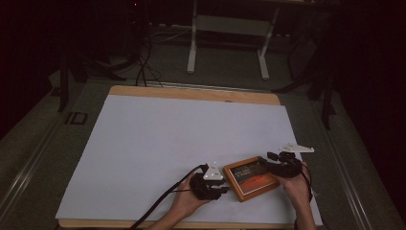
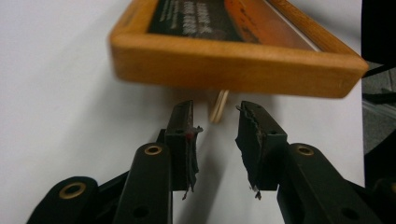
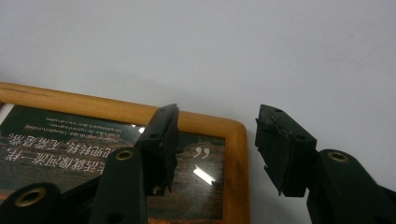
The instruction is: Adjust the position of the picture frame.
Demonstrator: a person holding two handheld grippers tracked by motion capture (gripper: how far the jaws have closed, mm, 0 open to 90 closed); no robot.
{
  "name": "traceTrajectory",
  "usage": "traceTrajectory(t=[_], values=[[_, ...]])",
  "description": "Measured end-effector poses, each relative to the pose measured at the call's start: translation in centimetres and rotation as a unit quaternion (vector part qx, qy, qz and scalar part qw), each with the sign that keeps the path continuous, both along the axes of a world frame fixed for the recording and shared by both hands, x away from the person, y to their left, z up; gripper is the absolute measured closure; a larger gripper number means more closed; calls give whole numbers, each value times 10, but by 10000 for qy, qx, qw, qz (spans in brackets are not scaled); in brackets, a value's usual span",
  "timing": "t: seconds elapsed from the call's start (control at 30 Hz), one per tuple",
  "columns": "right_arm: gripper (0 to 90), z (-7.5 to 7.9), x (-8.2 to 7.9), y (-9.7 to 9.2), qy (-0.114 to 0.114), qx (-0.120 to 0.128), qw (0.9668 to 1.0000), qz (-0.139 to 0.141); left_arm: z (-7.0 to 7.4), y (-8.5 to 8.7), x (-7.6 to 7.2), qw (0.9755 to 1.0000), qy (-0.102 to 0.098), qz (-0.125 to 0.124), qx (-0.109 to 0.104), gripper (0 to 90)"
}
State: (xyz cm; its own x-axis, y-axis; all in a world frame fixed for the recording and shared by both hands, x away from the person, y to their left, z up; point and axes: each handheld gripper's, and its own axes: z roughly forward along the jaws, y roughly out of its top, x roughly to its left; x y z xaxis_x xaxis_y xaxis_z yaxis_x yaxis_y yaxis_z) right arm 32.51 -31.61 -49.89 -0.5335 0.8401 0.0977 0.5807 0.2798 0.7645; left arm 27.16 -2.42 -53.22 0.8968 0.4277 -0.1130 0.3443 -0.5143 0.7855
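At the desk's [image 1: 143, 143] near edge, the left gripper [image 2: 215, 135] has its jaws parted and empty just beside the wooden picture frame [image 1: 251, 178], and the right gripper [image 3: 215, 149] hangs jaws apart over the frame's corner. White writing on its dark print is too small to read. A white sheet covers the desk; beyond, a white frame stand [image 1: 229, 33] occupies the dim room.

Two black hand-held grippers: left gripper [image 1: 216, 188] and right gripper [image 1: 272, 158], each topped by a pale grey three-cornered plate. Black cable trailing from the left one. Blocky black fingers [image 2: 182, 135] with ragged, torn pad edges, brass-ringed holes in the arms, one small red mark. Bare forearms, no sleeves.
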Motion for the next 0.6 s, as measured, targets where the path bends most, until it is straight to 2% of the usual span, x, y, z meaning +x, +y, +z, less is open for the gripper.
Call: traceTrajectory(t=[0.23,0.37,0.47,0.53,0.6], values=[[483,0,0,-3,-12,28,10000,-39,-6,-17,3,10000,19,-23,69,686],[482,0,0,-5,-10,48,10000,-61,-11,-24,4,9999,36,-13,120,729],[482,0,0,-6,-9,48,10000,-63,-10,-27,4,9996,-143,13,262,785],[482,0,0,-6,-17,45,10000,-64,-9,-28,5,9994,-161,-53,314,824],[482,0,0,-6,-20,56,10000,-62,-8,-29,4,9985,-309,-126,424,838]])
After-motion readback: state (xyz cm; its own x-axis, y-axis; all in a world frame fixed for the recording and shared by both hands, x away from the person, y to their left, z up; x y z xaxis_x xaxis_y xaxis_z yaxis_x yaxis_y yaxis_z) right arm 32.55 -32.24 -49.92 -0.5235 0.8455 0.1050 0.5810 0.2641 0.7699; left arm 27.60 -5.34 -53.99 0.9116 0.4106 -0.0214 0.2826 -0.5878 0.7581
